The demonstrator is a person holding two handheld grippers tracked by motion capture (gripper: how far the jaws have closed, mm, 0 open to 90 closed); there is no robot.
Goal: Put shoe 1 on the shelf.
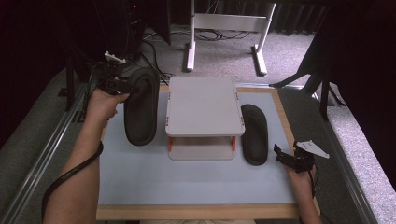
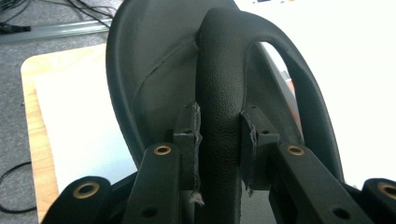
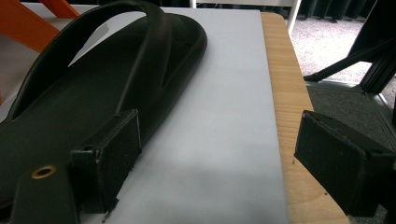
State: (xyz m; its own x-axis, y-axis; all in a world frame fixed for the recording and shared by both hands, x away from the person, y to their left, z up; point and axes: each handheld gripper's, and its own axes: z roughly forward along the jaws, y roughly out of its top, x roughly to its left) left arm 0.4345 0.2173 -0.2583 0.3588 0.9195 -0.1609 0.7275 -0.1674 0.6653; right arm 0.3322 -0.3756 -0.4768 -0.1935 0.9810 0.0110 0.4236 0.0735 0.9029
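A black sandal (image 1: 140,106) hangs tilted above the left of the mat, sole toward the camera. My left gripper (image 1: 113,85) is shut on its strap (image 2: 219,100), which is pinched between the two pads (image 2: 189,140). A second black sandal (image 1: 254,133) lies flat on the mat to the right of the small white two-tier rack (image 1: 204,106). In the right gripper view this sandal (image 3: 93,88) lies ahead to the left. My right gripper (image 1: 285,156) stands open at the mat's right edge, just beside the sandal's heel, with nothing between its pads (image 3: 343,165).
The pale blue mat (image 1: 187,179) lies on a wooden board (image 1: 196,212). The rack has orange posts (image 3: 28,23) between its shelves. Beyond the table stand a white desk frame (image 1: 224,32) and black stands (image 1: 327,70) on grey carpet.
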